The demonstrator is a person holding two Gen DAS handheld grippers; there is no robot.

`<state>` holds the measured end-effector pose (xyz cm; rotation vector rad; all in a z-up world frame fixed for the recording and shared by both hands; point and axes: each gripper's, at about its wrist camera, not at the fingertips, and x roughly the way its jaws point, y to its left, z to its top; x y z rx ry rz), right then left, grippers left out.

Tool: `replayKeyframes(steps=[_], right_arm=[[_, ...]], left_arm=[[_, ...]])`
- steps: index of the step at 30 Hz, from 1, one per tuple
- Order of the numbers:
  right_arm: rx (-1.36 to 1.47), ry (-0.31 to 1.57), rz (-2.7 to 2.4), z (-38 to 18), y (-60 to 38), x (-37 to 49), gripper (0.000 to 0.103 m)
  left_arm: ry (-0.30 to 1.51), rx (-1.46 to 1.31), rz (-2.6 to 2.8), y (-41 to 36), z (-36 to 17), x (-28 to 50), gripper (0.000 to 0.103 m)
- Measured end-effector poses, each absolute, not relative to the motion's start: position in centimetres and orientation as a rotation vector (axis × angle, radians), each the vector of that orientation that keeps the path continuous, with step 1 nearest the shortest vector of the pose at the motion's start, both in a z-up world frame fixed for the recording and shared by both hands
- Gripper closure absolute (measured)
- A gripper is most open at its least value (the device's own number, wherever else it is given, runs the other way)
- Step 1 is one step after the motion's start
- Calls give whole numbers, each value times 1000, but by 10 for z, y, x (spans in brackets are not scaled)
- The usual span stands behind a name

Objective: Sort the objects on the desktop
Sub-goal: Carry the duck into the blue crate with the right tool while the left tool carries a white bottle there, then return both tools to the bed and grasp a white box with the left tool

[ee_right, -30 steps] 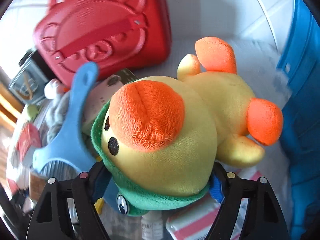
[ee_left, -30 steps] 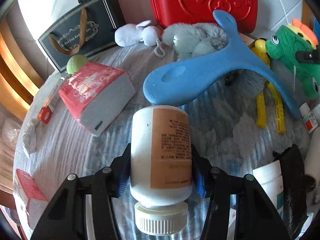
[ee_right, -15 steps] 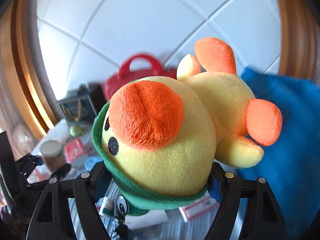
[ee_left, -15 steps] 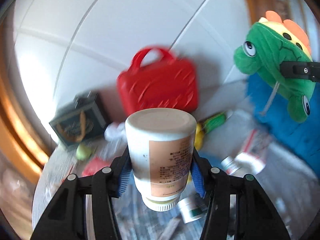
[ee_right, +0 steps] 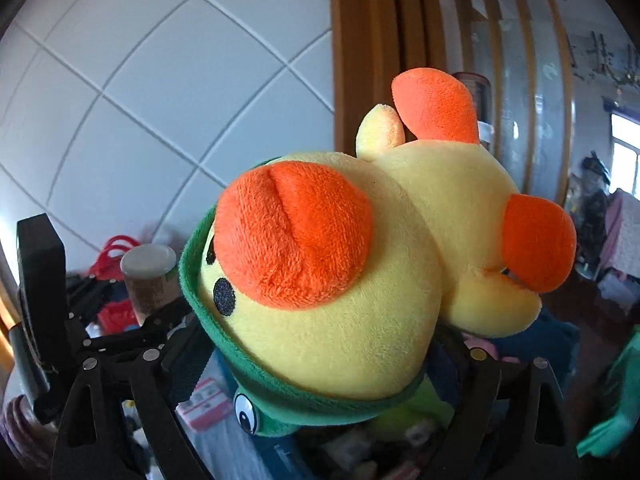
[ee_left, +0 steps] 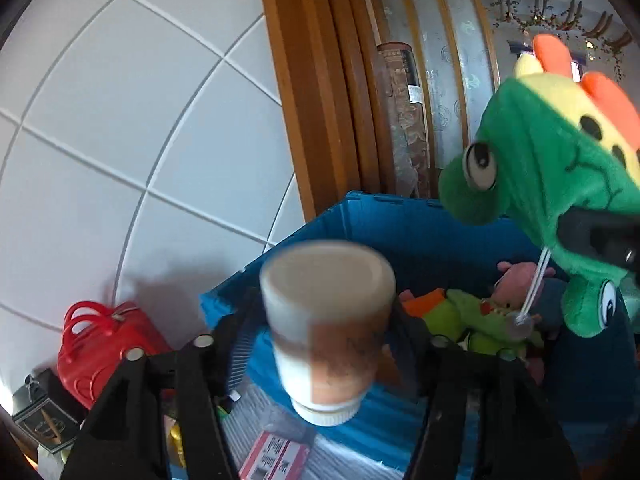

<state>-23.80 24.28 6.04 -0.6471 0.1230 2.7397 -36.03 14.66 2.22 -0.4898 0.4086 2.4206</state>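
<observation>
Left wrist view: the left gripper (ee_left: 322, 336) is over the near edge of the blue bin (ee_left: 420, 232), and its jaws have just been opening. They stand wide, and the bottle (ee_left: 328, 332) between them is blurred, with a gap showing on each side, so I judge it released and not gripped. The bottle's long axis runs along the fingers, with its flat base away toward 12 o'clock and its white cap toward the camera at 6 o'clock. The step looks like dropping it into the bin. To do that well, the bottle should be past the near wall at 7 o'clock and over the toys (ee_left: 472, 320) at 4 o'clock, or it may catch the rim and tumble out. The plush (ee_left: 552, 184) hangs at 3 o'clock above the bin. Right wrist view: the right gripper (ee_right: 316, 344) has also just been opening its jaws, with the plush between them. The plush hides the pads, so I cannot tell whether they press it. Its long axis runs from the hooded head at 7 o'clock to the orange feet at 2 o'clock, beak toward the camera. The bottle appears at 9 o'clock. Opening fully and holding steady should let the plush drop clear.
</observation>
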Motion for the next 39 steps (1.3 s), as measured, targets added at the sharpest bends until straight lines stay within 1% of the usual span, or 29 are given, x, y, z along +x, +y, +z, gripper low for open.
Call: replayKeyframes(steps=[1,2,5,7,8,11,15,19,25,30,34,39], right_arm=[[-697,134,2708,60,261,-250,4],[-757,144,2678,58,275,-263,3],[-800,284,2675,55,315,-282,3],[-757,296,2689,60,329,-279,3],[-721,296,2707,64,335,-276,1],[-653,309,2744,73,343,-267,0],[-599,340,2827,71,335,-243,0],[-594,355,2909,62,327,-233,0],[-556,257,3004,53,262,-222,0],[-539,175,3050,44,196,-220,0],[-600,168,3080,34,148,-223,0],[-681,205,3097,17,93,-221,0]], left_arm=[[419,-479,2449,162,25,-359,3],[422,-461,2477,176,31,-359,0],[409,-421,2500,199,49,-351,0],[420,-385,2528,204,58,-343,0],[426,-371,2546,203,61,-340,0],[392,-373,2583,195,68,-328,0],[375,-358,2667,153,60,-314,0],[377,-336,2815,92,40,-297,0],[301,-359,3013,0,17,-264,0],[305,-402,3098,-64,9,-236,0],[317,-463,3140,-115,5,-220,0],[306,-534,3177,-170,-6,-213,0]])
